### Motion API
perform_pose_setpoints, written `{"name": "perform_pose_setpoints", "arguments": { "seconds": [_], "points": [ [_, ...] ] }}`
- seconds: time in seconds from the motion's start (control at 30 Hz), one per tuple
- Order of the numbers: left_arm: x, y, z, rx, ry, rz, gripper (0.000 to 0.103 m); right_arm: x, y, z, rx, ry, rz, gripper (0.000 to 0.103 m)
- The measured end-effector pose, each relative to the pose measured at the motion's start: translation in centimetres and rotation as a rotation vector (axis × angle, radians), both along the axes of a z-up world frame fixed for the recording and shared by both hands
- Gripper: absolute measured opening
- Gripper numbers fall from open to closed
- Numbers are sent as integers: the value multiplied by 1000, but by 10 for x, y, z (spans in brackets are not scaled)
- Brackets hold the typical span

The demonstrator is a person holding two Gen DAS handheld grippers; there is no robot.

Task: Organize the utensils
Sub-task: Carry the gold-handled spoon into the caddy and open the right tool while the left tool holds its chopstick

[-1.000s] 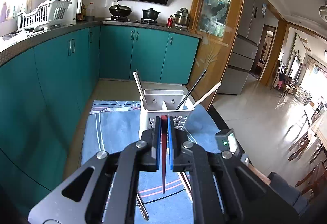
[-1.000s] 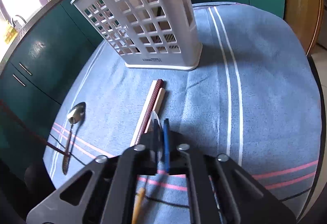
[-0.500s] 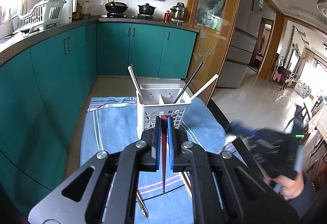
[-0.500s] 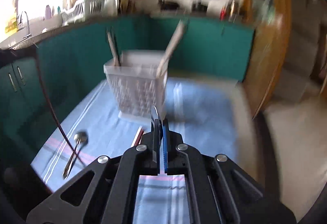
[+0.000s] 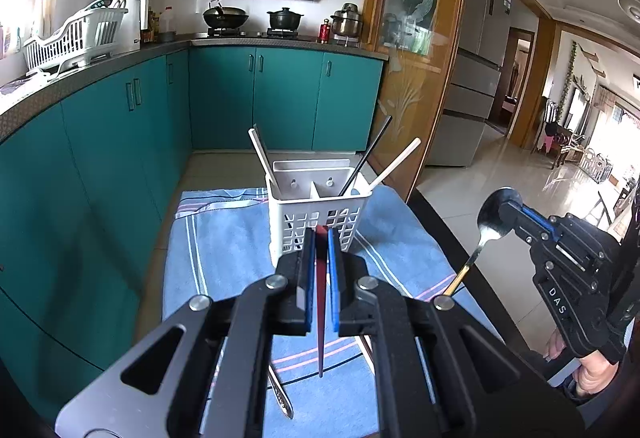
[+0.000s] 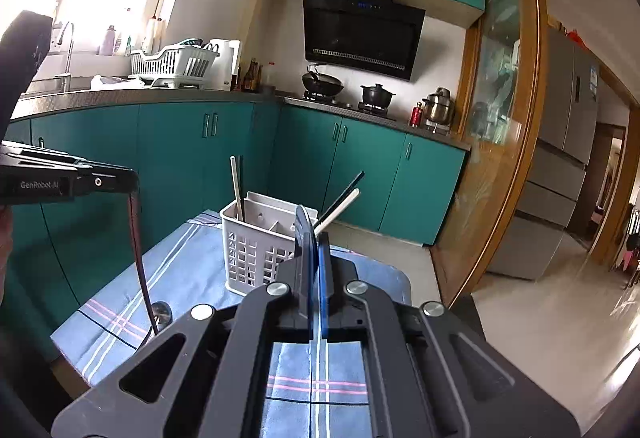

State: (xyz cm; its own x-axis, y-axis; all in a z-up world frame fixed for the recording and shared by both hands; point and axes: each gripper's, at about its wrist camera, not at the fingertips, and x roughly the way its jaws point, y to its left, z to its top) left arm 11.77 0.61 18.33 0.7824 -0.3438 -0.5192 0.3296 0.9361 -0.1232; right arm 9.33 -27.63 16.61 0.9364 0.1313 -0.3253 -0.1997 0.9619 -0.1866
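A white slotted utensil holder [image 5: 316, 214] stands on the blue striped cloth [image 5: 224, 262], with several chopsticks leaning in it; it also shows in the right wrist view [image 6: 256, 254]. My left gripper [image 5: 321, 238] is shut on a dark red chopstick [image 5: 321, 302] that hangs point down above the cloth, in front of the holder. My right gripper [image 6: 314, 238] is shut on a metal spoon [image 5: 490, 218] with a gold handle, held in the air to the right of the holder. The left gripper [image 6: 120, 180] and its chopstick [image 6: 138, 254] show at the left of the right wrist view.
Another spoon [image 6: 160, 312] lies on the cloth at the near left, and its handle [image 5: 282, 396] shows under my left gripper. Teal cabinets [image 5: 120, 142] run along the left and back. The table's right edge [image 5: 436, 226] drops to the tiled floor.
My right gripper lifted the spoon off the cloth and swung up to face the holder. My left gripper has kept the red chopstick and drawn slightly back.
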Motion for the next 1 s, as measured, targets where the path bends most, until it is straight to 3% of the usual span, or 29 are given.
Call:
{"name": "perform_pose_setpoints", "arguments": {
  "seconds": [0.17, 0.33, 0.5, 0.6, 0.77, 1.0],
  "points": [
    [-3, 5, 3, -10, -7, 1, 6, 3, 4, 2, 24, 10, 7, 3],
    [-3, 12, 9, -39, -18, 7, 6, 13, 21, 35, -4, -57, 17, 3],
    [-1, 20, 10, -64, -21, 16, 6, 63, 44, 73, -26, -159, -21, 3],
    [-1, 23, 11, -70, -25, 20, 6, 99, 55, 74, -23, -206, -66, 3],
    [-1, 29, 13, -81, -29, 30, 6, 165, 72, 35, -54, -187, -153, 3],
    [1, 35, 11, -83, -23, 43, 6, 203, 79, -31, -87, -95, -200, 3]
  ]
}}
